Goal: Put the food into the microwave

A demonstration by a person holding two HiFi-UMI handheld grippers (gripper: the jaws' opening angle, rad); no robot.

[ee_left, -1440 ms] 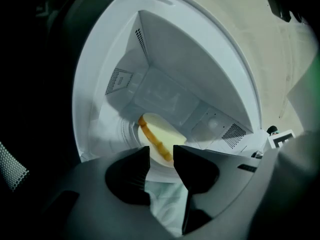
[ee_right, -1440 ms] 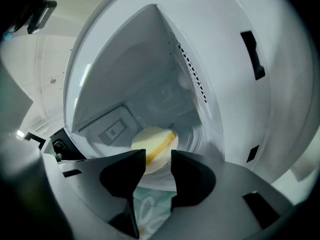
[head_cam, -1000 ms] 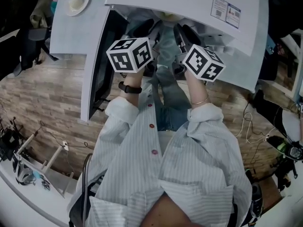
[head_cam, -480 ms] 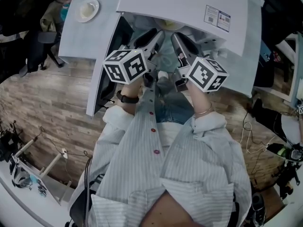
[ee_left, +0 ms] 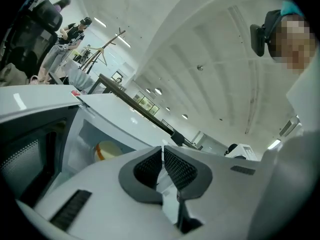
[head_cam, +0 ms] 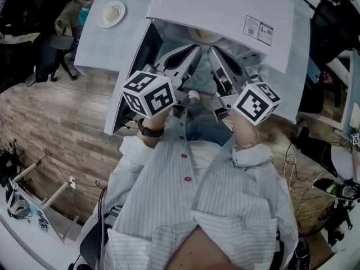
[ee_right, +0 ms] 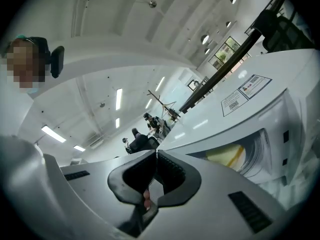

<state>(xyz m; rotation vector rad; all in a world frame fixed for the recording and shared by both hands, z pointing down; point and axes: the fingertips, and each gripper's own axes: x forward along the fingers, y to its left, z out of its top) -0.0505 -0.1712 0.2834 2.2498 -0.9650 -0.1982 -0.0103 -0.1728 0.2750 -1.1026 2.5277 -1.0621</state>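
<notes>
Holding left gripper (head_cam: 190,50) & right gripper (head_cam: 216,53) higher vs 1 s ago, in front of open microwave (head_cam: 219,4). Just been closing both, now pinching together on nothing. Leaving food (head_cam: 205,36) inside. Showing label (head_cam: 259,27) w/ QR squares, print too small to read.

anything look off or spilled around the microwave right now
Nothing stands out. The yellowish dish sits inside the microwave, the door stands open, and the plate on the table beside it shows no spill.
</notes>
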